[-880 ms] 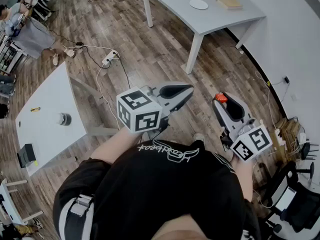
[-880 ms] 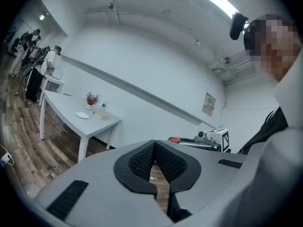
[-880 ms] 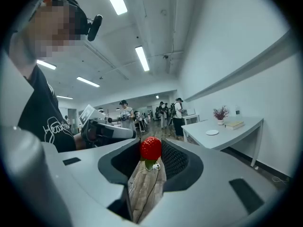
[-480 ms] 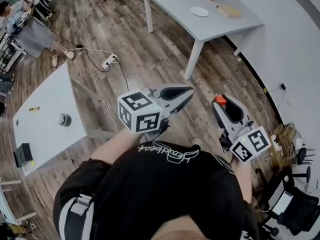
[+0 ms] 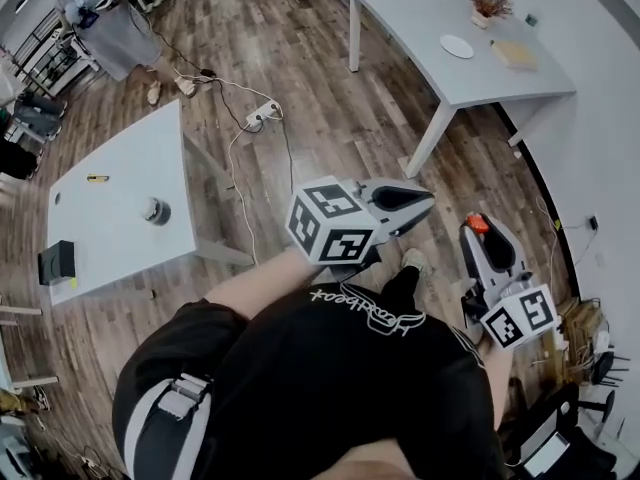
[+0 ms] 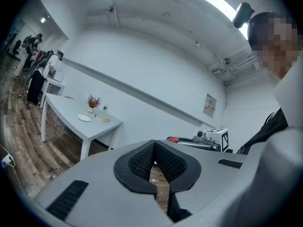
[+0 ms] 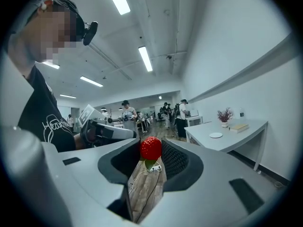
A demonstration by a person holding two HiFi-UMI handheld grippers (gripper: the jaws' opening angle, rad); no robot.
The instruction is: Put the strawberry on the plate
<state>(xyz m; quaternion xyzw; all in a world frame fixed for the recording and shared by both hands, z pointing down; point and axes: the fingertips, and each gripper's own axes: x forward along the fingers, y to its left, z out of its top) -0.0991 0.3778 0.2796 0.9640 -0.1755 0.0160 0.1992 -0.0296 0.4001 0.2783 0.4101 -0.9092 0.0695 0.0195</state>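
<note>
Your left gripper [image 6: 154,144]: you hold it out in front of your body. Its jaws meet at the tips, and nothing sits between the black pads.
Your right gripper [image 7: 150,151]: you hold it just to the right of the left one, and the two do not touch. Its jaws stand partly apart, and the pads near the tips press on the strawberry.
Strawberry [image 7: 150,147]: it is red and pinched between your right gripper's jaws, with its green leaves hanging below it. It is in the air over the wooden floor [image 5: 330,98], well apart from the plate.
Plate [image 5: 457,46]: it is small, white and round, and lies flat on the grey table [image 5: 420,13] ahead of you and to your right.
Beside the plate: a book [image 5: 515,54] lies near it, and a small potted plant [image 5: 490,1] stands just behind.
Floor: a power strip [image 5: 262,114] lies on the planks with its cable trailing.
White table [image 5: 110,203]: it stands to your left and carries a small dark box [image 5: 58,261] and a round object [image 5: 154,211].
Other people [image 7: 127,112]: they stand far down the room, as the right gripper view shows.
</note>
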